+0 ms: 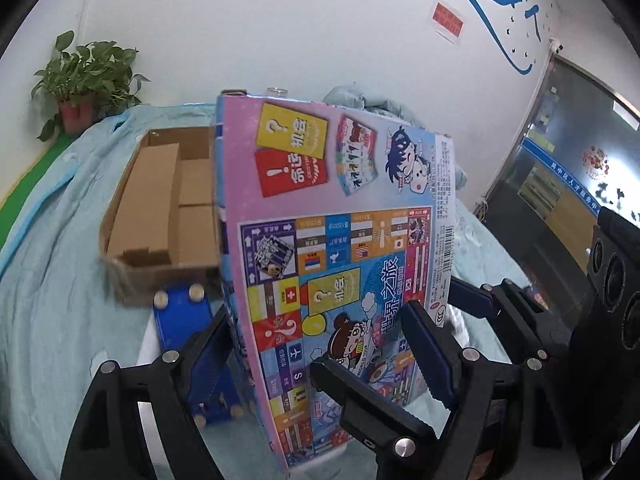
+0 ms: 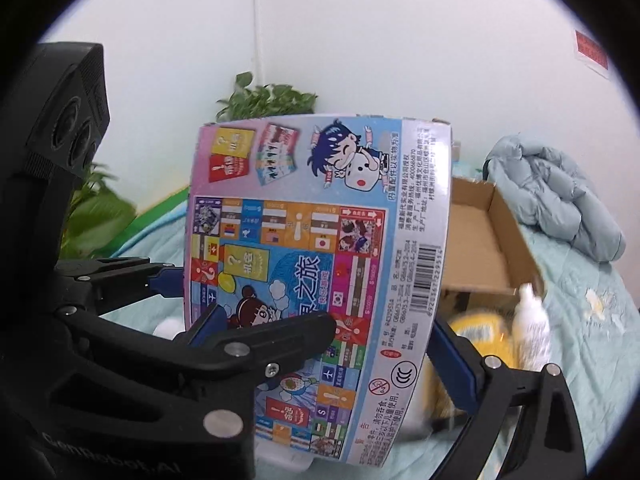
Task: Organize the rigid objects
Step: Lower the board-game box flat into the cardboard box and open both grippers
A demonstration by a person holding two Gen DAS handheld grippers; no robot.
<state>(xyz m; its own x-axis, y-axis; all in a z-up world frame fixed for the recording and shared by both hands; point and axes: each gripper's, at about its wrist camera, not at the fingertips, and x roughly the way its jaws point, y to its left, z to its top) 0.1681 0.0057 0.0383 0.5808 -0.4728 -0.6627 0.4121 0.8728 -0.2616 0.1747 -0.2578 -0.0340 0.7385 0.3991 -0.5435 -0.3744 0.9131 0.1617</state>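
A flat, colourful board game box point(image 1: 332, 240) with cartoon prints is held upright, tilted, above the bed. It fills the middle of the right wrist view point(image 2: 316, 240) too. My left gripper point(image 1: 320, 344) is shut on its lower edge, one finger on each face. My right gripper point(image 2: 332, 344) is shut on the same box near its lower right corner. An open cardboard box point(image 1: 160, 208) sits on the bed just behind the game box; it also shows in the right wrist view point(image 2: 480, 240).
A blue plate with metal studs point(image 1: 180, 316) lies under the left gripper. A white spray bottle point(image 2: 530, 320) and a yellow object point(image 2: 476, 328) lie by the carton. A folded pale jacket point(image 2: 552, 196) and potted plants point(image 1: 80, 76) are beyond, on a light-blue bedsheet point(image 1: 52, 280).
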